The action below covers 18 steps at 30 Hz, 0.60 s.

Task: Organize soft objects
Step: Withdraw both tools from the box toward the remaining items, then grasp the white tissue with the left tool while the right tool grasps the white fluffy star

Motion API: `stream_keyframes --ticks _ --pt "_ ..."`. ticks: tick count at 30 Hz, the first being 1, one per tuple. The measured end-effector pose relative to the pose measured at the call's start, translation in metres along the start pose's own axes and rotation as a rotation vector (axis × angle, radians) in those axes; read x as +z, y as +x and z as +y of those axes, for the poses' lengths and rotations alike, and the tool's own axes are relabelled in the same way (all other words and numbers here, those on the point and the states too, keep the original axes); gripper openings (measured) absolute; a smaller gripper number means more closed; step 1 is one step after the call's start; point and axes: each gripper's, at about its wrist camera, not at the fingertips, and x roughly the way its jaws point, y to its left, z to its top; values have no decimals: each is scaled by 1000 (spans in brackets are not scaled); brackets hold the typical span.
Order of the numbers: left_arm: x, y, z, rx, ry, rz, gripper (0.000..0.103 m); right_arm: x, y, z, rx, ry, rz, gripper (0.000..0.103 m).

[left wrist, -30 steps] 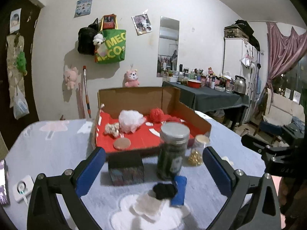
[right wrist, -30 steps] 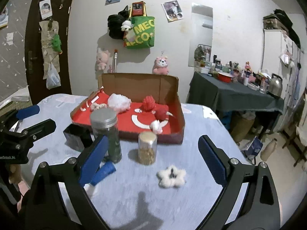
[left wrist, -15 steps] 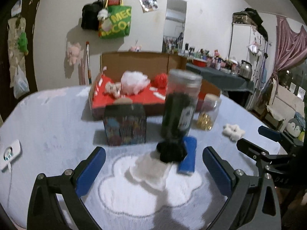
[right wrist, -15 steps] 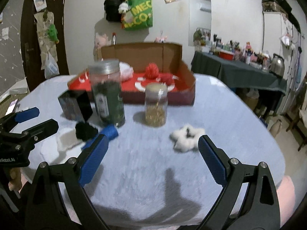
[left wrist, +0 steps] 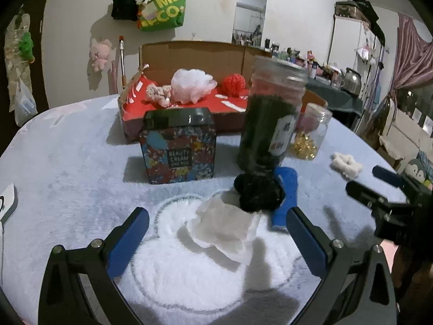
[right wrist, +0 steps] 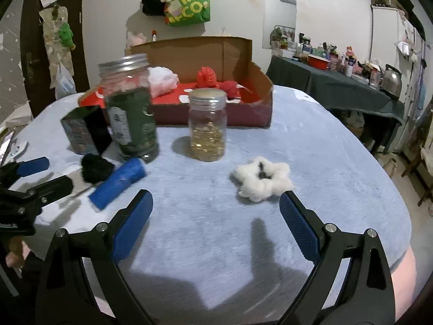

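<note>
Both jaws wide and empty: left gripper over crumpled white cloth, right gripper near fluffy white scrunchie mid-bench.

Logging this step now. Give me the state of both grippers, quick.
Left gripper: open, holding nothing, over the white cloth.
Right gripper: open, holding nothing, near the white fluffy scrunchie.
</note>
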Motion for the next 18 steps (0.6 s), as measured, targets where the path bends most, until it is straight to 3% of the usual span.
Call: stream_keyframes --ticks 4,10,12,14,15,18 --pt "0 9 4 19 5 39 96 7 15 -17 -19 -15 28 96" --pt "-3 18 3 2 33 76 66 19 43 -43 11 8 107 91" --pt "-2 17 2 -33 44 74 44 20 53 -48 30 10 139 73" --pt "-2 16 2 -69 45 80 30 17 58 -48 48 11 165 61" --pt "-2 15 1 -82 47 81 23 16 57 -49 44 9 154 50" --pt "0 13 -1 -95 49 80 16 14 50 -48 64 4 134 44"
